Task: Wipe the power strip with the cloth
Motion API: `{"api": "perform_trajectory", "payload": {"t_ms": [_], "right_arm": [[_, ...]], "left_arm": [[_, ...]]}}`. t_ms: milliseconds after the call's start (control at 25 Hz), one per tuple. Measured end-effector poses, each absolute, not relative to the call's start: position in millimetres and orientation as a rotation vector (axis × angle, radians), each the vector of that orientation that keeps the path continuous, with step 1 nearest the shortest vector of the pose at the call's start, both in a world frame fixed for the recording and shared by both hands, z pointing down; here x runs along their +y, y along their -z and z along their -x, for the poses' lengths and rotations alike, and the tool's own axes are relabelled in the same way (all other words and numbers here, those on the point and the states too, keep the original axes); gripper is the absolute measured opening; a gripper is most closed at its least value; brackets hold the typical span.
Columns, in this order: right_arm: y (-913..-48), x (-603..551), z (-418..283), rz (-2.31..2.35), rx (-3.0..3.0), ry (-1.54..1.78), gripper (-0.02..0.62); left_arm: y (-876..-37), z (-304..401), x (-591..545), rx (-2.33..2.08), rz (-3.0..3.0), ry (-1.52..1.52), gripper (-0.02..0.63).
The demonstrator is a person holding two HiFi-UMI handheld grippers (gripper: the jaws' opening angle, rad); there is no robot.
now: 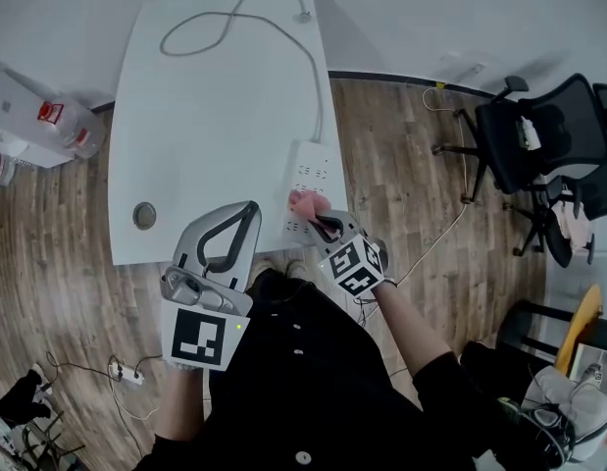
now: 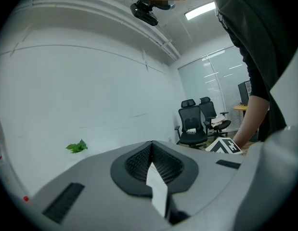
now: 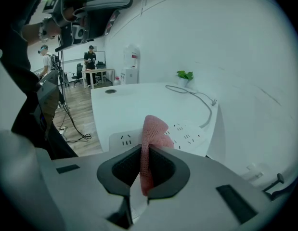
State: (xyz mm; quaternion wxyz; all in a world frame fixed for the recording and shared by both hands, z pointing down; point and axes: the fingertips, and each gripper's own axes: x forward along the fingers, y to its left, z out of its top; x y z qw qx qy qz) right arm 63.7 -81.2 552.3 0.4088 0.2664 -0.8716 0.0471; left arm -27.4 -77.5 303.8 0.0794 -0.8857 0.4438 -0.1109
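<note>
Right gripper view: clamps pink cloth (image 3: 151, 129) between jaws of right tool (image 3: 145, 150), over near end of white power strip (image 3: 185, 134). Left tool (image 2: 151, 146) closed, empty, just left of strip at white surface (image 1: 215, 116) edge. Looped cable (image 1: 283, 37) across surface; wood floor (image 1: 401, 155), office chairs (image 1: 538, 130) beyond.

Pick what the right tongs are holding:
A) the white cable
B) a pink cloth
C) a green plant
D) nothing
B: in the right gripper view, the right tongs are shut on the pink cloth, whose free end sticks out in front of the white power strip.
</note>
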Motion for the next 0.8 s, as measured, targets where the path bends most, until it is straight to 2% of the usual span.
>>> {"api": "perform_trajectory", "payload": {"t_ms": [800], "right_arm": [[-555, -37, -56, -0.578, -2.229, -0.157, 0.057]], "left_arm": [[-308, 14, -84, 1.274, 2.684, 0.336, 0.011]]}}
